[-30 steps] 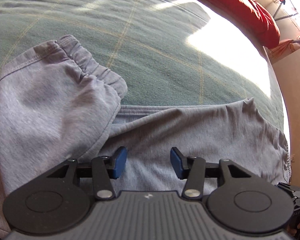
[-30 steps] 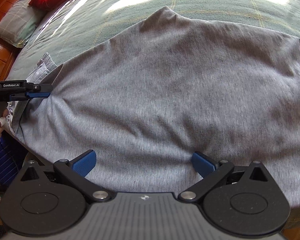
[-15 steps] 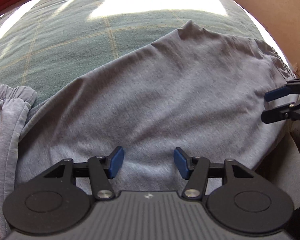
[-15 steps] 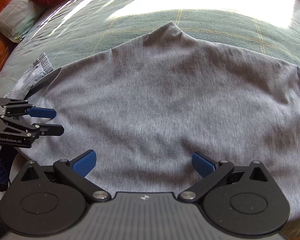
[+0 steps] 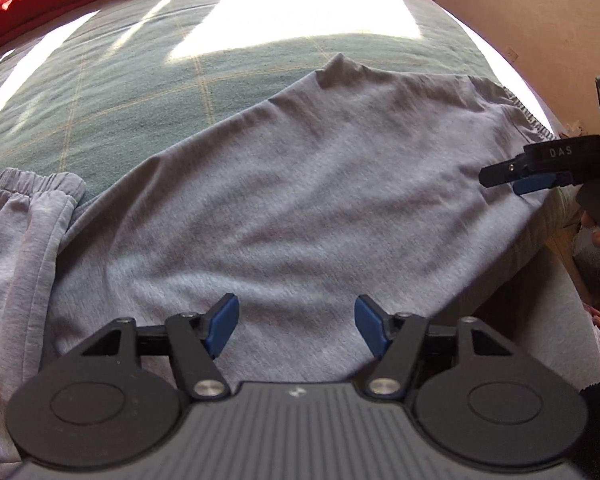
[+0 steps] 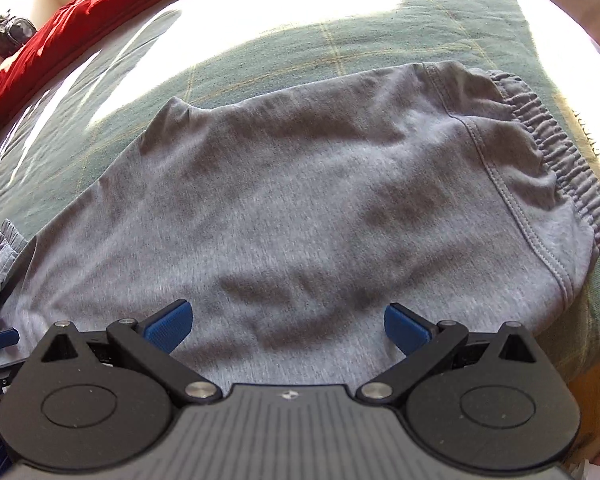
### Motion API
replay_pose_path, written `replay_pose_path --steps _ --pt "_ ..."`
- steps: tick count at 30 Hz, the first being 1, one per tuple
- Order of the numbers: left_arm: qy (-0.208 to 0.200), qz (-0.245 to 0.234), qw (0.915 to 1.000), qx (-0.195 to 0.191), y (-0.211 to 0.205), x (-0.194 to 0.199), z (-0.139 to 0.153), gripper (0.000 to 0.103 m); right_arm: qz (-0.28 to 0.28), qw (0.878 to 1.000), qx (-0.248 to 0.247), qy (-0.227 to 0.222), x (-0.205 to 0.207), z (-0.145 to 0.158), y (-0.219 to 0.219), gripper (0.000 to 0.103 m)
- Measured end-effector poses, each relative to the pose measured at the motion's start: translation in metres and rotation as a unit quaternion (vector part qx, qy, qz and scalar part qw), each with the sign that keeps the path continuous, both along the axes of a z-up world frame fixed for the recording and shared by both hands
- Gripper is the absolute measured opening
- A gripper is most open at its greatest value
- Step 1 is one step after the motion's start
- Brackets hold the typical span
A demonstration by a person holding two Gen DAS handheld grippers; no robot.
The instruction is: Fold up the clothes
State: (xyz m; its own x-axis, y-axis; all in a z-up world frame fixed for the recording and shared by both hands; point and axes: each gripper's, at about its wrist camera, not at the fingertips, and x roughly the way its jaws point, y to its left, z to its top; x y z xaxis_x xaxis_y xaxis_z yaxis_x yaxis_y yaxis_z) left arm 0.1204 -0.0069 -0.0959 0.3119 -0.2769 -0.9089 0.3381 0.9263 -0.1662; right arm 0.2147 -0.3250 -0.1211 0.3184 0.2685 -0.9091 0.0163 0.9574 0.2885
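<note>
On a sunlit bed, your grey jersey sweatpants (image 5: 300, 200) lie spread across the green plaid bedspread (image 5: 100, 92), one cuffed leg (image 5: 24, 216) folded over at the far left and the gathered elastic waistband (image 6: 556, 152) at the far right near the mattress edge. A red quilt (image 6: 60, 32) runs along the far side.

Your left gripper (image 5: 296, 322) hangs above the middle of the cloth with its blue pads apart and the jaws opening; nothing sits between them but the fabric below, and no pad presses on it. Farther right, your right gripper (image 6: 288, 324) stands wide open over the seat of the pants, also holding nothing; in the left view it shows side-on near the waistband.

The risks from here are judgement. Pinch down mid-panel and you likely gather only the top layer, so the layers slide apart and the fold comes out crooked. The waistband end lies close to the bed's edge; a pull that way could drag the garment off. The two grippers work near each other and could collide over the waistband.
</note>
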Motion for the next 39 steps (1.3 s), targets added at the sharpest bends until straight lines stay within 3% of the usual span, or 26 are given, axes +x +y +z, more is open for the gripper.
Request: replay_pose_path --steps 4,8,16,23,27,30,32,35,39 --pt "0.017 0.026 0.9991 0.029 0.009 0.003 -0.028 0.065 -0.005 1.0 0.002 -0.001 -0.003 -0.009 0.004 0.103" --pt "0.024 0.07 0.997 -0.022 0.036 0.01 -0.025 0.066 -0.012 1.0 0.017 0.0 -0.004 -0.008 -0.002 0.103" --pt "0.038 0.073 0.9954 0.049 0.05 0.003 -0.02 0.067 -0.025 0.999 0.034 -0.008 -0.006 -0.01 -0.007 0.103" --pt "-0.004 0.07 0.9976 0.002 0.026 0.029 0.002 0.067 -0.023 0.999 0.028 -0.014 -0.006 -0.013 -0.004 0.103" --pt "-0.019 0.077 0.9967 -0.014 0.014 0.064 -0.008 0.068 -0.013 1.0 0.023 -0.016 -0.007 -0.013 -0.003 0.103" --pt "-0.025 0.111 0.9935 -0.006 0.024 0.086 -0.023 0.068 -0.005 1.0 0.02 -0.021 -0.008 -0.014 -0.002 0.103" --pt "-0.024 0.156 0.9873 0.012 0.039 0.095 -0.031 0.068 0.0 1.0 0.019 -0.024 -0.009 -0.014 -0.001 0.103" --pt "-0.016 0.217 0.976 -0.003 0.063 0.094 -0.028 0.066 0.005 1.0 0.02 -0.022 -0.009 -0.011 -0.001 0.103" --pt "-0.025 0.214 0.9763 -0.016 0.066 0.073 -0.008 0.067 0.0 0.998 0.059 -0.037 -0.002 0.006 -0.005 0.103"
